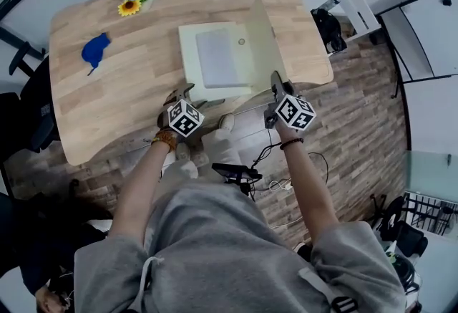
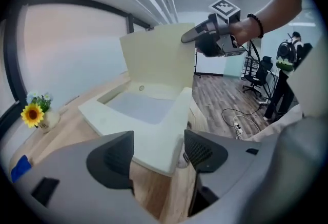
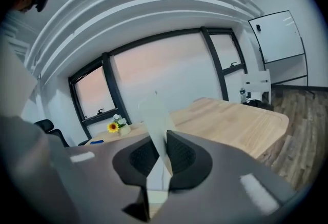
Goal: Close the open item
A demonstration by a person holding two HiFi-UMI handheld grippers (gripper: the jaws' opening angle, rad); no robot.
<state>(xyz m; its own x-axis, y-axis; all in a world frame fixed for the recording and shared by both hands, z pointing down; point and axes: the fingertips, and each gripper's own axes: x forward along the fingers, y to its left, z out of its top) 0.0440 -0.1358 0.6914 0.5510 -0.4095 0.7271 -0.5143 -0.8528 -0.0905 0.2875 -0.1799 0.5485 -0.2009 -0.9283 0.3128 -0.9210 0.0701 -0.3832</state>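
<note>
A cream box (image 1: 215,61) lies on the wooden table (image 1: 122,82) with its hinged lid (image 1: 263,39) standing upright along its right side. My right gripper (image 1: 275,82) is shut on the lid's near edge; in the right gripper view the thin lid (image 3: 156,115) is pinched between the pads of that gripper (image 3: 163,154). My left gripper (image 1: 182,93) is open at the box's near left corner. In the left gripper view the box base (image 2: 148,115) lies just beyond the open left gripper (image 2: 159,154), nothing pressed between the pads, and the right gripper (image 2: 192,36) grips the lid (image 2: 159,59).
A small vase of sunflowers (image 1: 131,0) and a blue object (image 1: 95,50) sit on the table's far left. The table's near edge runs just under both grippers. Cables (image 1: 272,161) trail on the brick-patterned floor, and a dark chair (image 1: 36,104) stands at the left.
</note>
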